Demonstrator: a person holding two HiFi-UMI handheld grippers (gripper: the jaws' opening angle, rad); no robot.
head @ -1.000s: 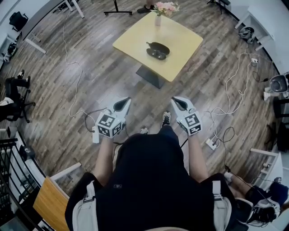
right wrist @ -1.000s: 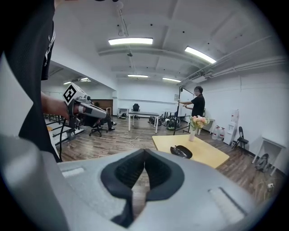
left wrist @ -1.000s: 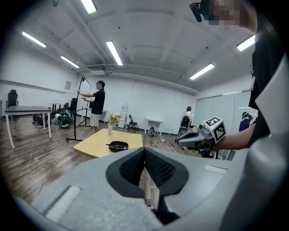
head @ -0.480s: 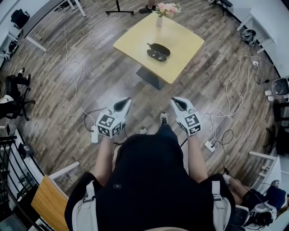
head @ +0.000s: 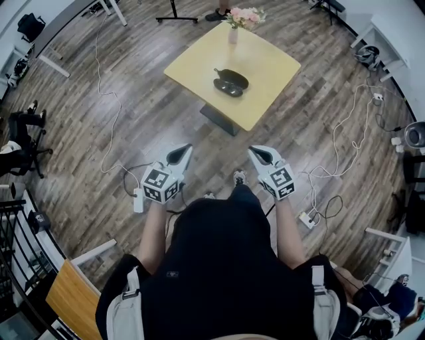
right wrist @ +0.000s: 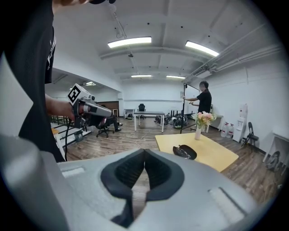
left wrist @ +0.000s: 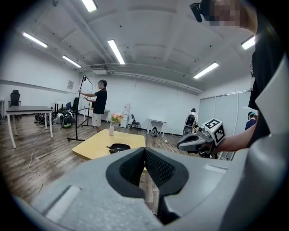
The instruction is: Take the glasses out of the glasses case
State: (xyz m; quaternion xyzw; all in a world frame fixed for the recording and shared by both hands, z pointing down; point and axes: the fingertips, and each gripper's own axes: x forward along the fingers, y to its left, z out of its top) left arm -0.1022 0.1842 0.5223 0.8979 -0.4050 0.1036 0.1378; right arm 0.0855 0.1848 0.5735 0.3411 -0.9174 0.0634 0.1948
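A black glasses case (head: 230, 82) lies open on a yellow square table (head: 265, 66) well ahead of me, with the glasses inside it. The case (left wrist: 118, 147) shows small in the left gripper view, and the case (right wrist: 185, 152) sits on the table in the right gripper view. My left gripper (head: 180, 153) and right gripper (head: 256, 153) hang in front of my body, far short of the table. Both are shut, jaw tips touching, nothing held.
A vase of pink flowers (head: 236, 18) stands at the table's far corner. Cables (head: 106, 113) trail over the wood floor on both sides. A person (right wrist: 202, 106) stands beyond the table by a stand. Desks and chairs (head: 20, 139) line the room's edges.
The table and case have shifted slightly in the head view as I move nearer. Both grippers stay shut in front of me.
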